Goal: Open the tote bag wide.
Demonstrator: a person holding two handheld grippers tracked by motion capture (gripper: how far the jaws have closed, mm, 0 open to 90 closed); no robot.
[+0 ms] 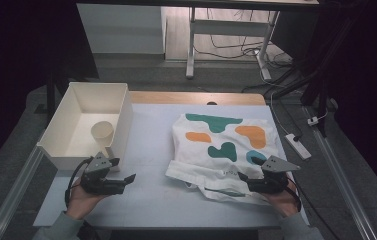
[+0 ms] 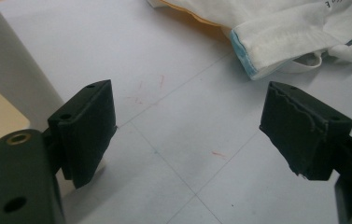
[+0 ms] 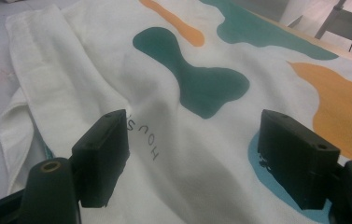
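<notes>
The right tool hovers low over the near edge of the white cloth bag, its jaws spread wide with nothing between them; in the right gripper view the printed fabric lies just beneath and ahead of the jaws, the teal and orange blotches farther out. The left tool is likewise open and empty, poised above bare surface, with the bag's folded hem and strap well off to its far right and the white bin just beside it on its left.

The likely trouble lies with the cloth. It is soft and lies in several layers, so a pinch by the right tool could well catch only the top layer, or take in the loose strap near the edge, and the bag would then bunch or drag instead of lifting cleanly. With the left tool away from the fabric, one-sided pulling would probably skew the bag across the surface. A sweep of the left tool toward the bin could knock its near wall.

The bin stands open at the top, beyond the left tool. Inside lies one pale paper cup, seemingly upright near the right wall; the rest of its floor is bare.
</notes>
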